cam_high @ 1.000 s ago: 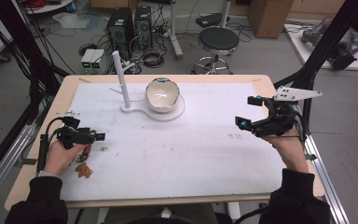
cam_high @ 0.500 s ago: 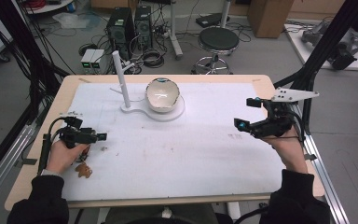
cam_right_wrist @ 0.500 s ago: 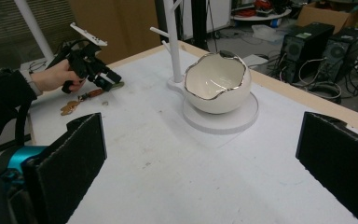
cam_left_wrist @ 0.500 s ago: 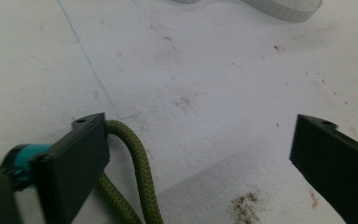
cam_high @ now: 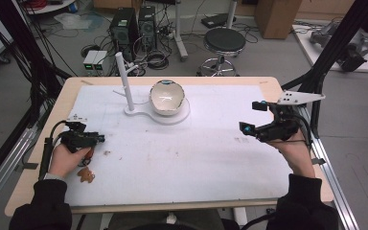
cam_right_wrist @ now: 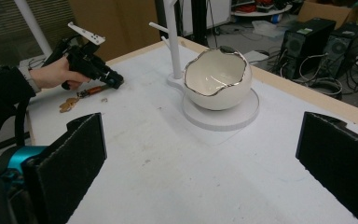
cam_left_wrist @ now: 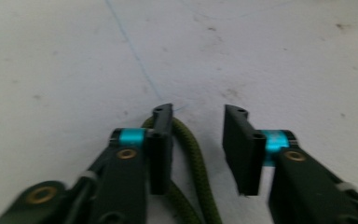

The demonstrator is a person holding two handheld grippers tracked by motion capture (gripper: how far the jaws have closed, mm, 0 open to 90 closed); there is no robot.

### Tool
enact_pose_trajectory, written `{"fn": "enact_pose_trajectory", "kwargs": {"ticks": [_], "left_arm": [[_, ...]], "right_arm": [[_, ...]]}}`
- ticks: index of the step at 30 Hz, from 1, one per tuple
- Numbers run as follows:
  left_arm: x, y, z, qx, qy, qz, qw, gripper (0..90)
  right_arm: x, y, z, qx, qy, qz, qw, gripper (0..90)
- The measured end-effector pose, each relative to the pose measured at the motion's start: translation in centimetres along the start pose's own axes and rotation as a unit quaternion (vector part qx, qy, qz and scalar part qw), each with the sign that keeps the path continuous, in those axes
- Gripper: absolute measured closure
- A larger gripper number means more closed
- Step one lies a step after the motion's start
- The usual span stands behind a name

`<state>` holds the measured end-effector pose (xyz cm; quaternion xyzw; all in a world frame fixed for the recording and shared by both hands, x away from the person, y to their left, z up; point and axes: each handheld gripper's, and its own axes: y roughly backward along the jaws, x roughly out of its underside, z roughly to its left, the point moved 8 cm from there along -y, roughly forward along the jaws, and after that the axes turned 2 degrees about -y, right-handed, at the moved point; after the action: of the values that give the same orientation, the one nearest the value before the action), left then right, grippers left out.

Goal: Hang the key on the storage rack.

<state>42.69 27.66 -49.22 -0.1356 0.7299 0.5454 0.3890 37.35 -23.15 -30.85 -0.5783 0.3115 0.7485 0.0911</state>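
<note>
On the left edge of the white mat (cam_high: 211, 158), high view, the left gripper (cam_high: 98, 139) sits low over the surface in the person's left hand (cam_high: 67, 160), jaws pointing right. A small brown object (cam_high: 85, 175) lies on the mat just below that hand; too small to identify from up there

Left gripper view fills in what the high view can't: jaws parted by a moderate gap, bare mat between them, nothing clamped. An olive-green cord (cam_left_wrist: 191, 158) loops on the mat beside and under the left-hand jaw in that frame; can't tell if it touches the jaw. A thin blue line (cam_left_wrist: 135, 56) runs across the mat ahead of the tips

Right gripper (cam_high: 254, 117) is at the right side of the mat, raised off the surface, held by the right hand (cam_high: 294, 153), grey three-cornered plate on top. Right gripper view: jaws spread wide, pads (cam_right_wrist: 74, 158) at both frame edges, holding nothing

That view also gives the best look at the white bowl (cam_right_wrist: 218, 79): jagged eggshell-style rim with a metallic edge, sitting on a round white base (cam_right_wrist: 223, 116) with a white upright post (cam_right_wrist: 172, 37) just behind it. High view puts the bowl at centre-back of the mat, well apart from both grippers

Right gripper view also catches the left gripper far off, with the brown object and a reddish-brown piece (cam_right_wrist: 95, 89) under its tip
</note>
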Motion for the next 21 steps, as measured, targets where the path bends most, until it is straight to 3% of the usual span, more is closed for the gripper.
{"fn": "enact_pose_trajectory", "kwargs": {"ticks": [2, 12, 19, 20, 21], "left_arm": [[0.0, 0.0, 0.1, -0.006, 0.002, 0.001, 1.0, 76.3], [0.0, 0.0, 0.1, -0.017, 0.004, 0.001, 0.9999, 79.5], [-0.3, 0.4, 0.1, -0.052, -0.017, 0.013, 0.9984, 83.8], [-1.1, 1.5, -0.1, -0.048, -0.014, -0.013, 0.9987, 83.9], [-1.1, 1.5, -0.1, -0.048, -0.014, -0.013, 0.9987, 84.0]], "right_arm": [[0.0, 0.0, 0.0, 0.002, -0.001, 0.001, 1.0, 1.2], [0.1, -0.4, 0.0, -0.005, -0.004, 0.004, 1.0, 1.2], [0.1, -0.5, -0.1, -0.005, -0.006, 0.004, 1.0, 1.2], [0.1, -0.5, -0.1, -0.007, -0.009, 0.006, 0.9999, 1.2], [0.1, -0.6, -0.2, -0.008, -0.008, 0.007, 0.9999, 1.2]]}}
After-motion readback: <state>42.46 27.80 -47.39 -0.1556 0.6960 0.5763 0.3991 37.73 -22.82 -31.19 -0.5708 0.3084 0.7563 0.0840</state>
